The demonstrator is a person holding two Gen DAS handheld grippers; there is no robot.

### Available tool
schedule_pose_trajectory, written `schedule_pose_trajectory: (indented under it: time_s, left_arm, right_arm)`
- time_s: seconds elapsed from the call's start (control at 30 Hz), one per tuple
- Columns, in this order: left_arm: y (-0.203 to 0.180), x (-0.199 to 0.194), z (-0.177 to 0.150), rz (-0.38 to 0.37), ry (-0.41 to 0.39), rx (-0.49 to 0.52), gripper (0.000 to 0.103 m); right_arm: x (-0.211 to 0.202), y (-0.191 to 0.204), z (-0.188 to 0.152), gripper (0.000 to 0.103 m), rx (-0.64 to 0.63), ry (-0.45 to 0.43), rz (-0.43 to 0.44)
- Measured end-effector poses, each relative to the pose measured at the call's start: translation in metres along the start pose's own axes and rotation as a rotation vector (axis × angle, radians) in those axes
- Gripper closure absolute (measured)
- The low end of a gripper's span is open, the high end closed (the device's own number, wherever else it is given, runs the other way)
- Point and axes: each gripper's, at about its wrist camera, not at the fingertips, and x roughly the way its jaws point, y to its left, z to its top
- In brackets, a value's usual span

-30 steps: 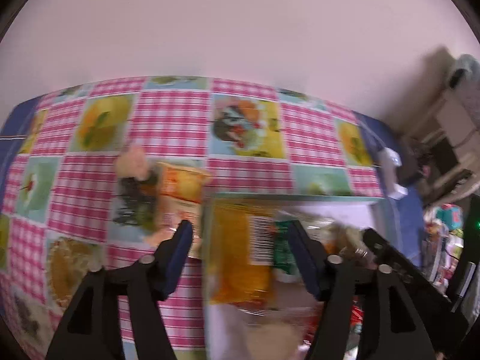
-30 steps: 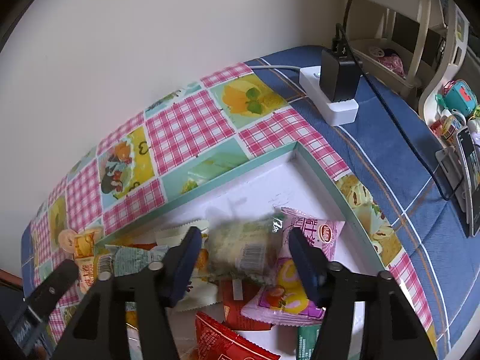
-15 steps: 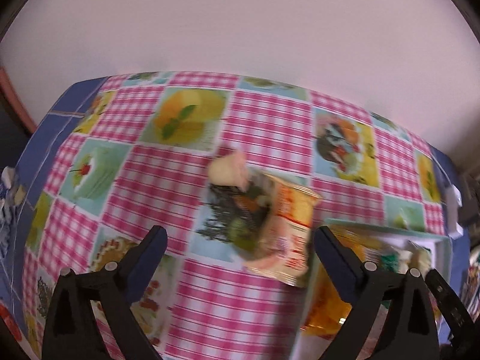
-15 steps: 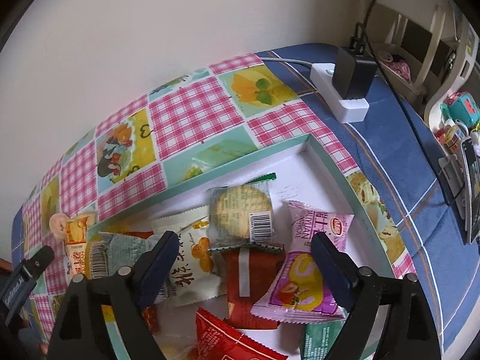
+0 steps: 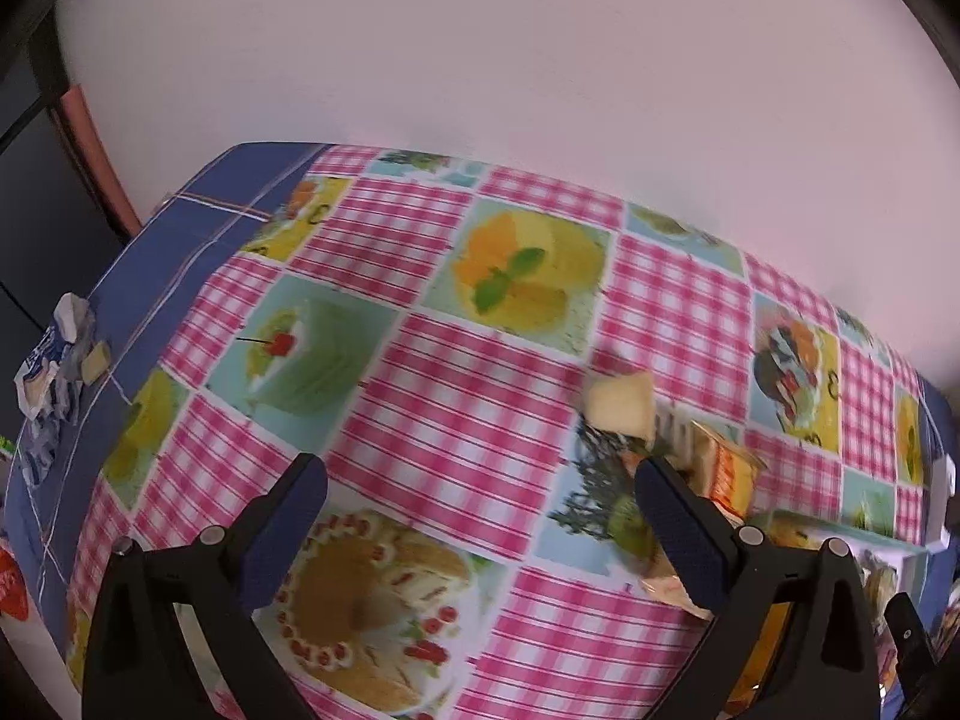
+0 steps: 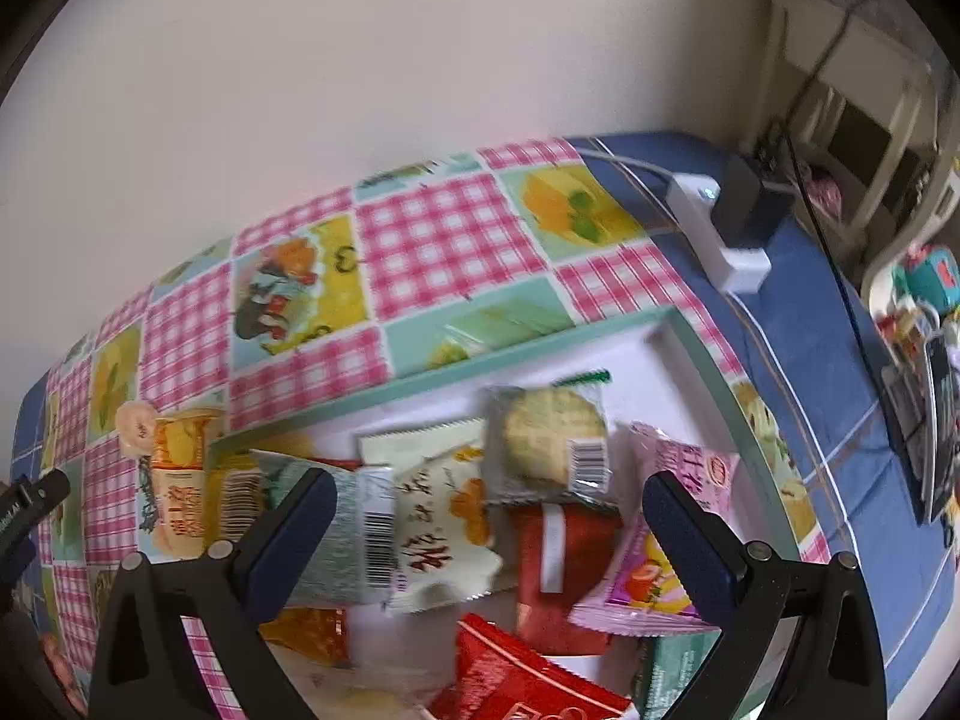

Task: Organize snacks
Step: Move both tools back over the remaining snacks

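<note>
— Pink gingham tablecloth (image 5: 456,396) with fruit and cake squares covers most of the table, a plain pale wall behind it, and a blue cloth (image 6: 840,372) shows at the edges. Where are the hands?

— Both grippers tilt steeply down at the table. The left gripper (image 5: 480,516) has its jaws spread as wide as they go and still opening; only bare tablecloth lies between the dark blue pads, nothing held.

— And the snack over there?

— An orange and cream snack packet (image 5: 723,471) lies flat on the tablecloth just past the left gripper's right-hand finger, partly hidden by it. In the right wrist view its long axis runs away from the camera toward the wall, with a small round pale sweet (image 5: 621,405) touching its far end. It sits just outside the shallow white tray with a teal rim (image 6: 540,339).

— The other hand?

— The right gripper (image 6: 489,519) hangs over the tray, jaws fully apart, gripping nothing. Below it is a heap of packets: a clear-wrapped round cracker (image 6: 549,441), a cream packet with red characters (image 6: 444,528), a pink packet (image 6: 666,546) and a red one (image 6: 516,678). The cracker's barcode end points toward the camera.

— Anything else?

— A white power strip with a black plug (image 6: 729,222) lies on the blue cloth, well apart from the tray.
</note>
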Motion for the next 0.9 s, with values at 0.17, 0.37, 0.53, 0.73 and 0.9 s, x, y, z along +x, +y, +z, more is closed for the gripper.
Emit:
schedule_pose_trajectory:
  time_s: [0.17,0.37,0.53,0.73,0.9]
  left_arm:
    - [0.023,-0.008,0.008,0.032,-0.055,-0.019,0.001]
    - [0.045,-0.016,0.015,0.039,-0.09,-0.046,0.001]
    - [0.054,-0.017,0.017,0.007,-0.087,-0.054,0.001]
    - [0.054,-0.001,0.011,-0.094,-0.008,-0.083,0.001]
    - [0.043,0.025,0.023,-0.177,0.081,-0.045,0.001]
  right_arm:
    - [-0.016,0.026,0.0,0.0,-0.056,-0.054,0.059]
    - [-0.031,0.068,-0.006,0.0,-0.128,-0.093,0.188]
    - [-0.035,0.104,-0.018,0.0,-0.195,-0.08,0.271]
    - [-0.021,0.12,-0.021,0.0,-0.215,-0.02,0.321]
    - [0.004,0.131,-0.003,0.014,-0.247,0.084,0.321]
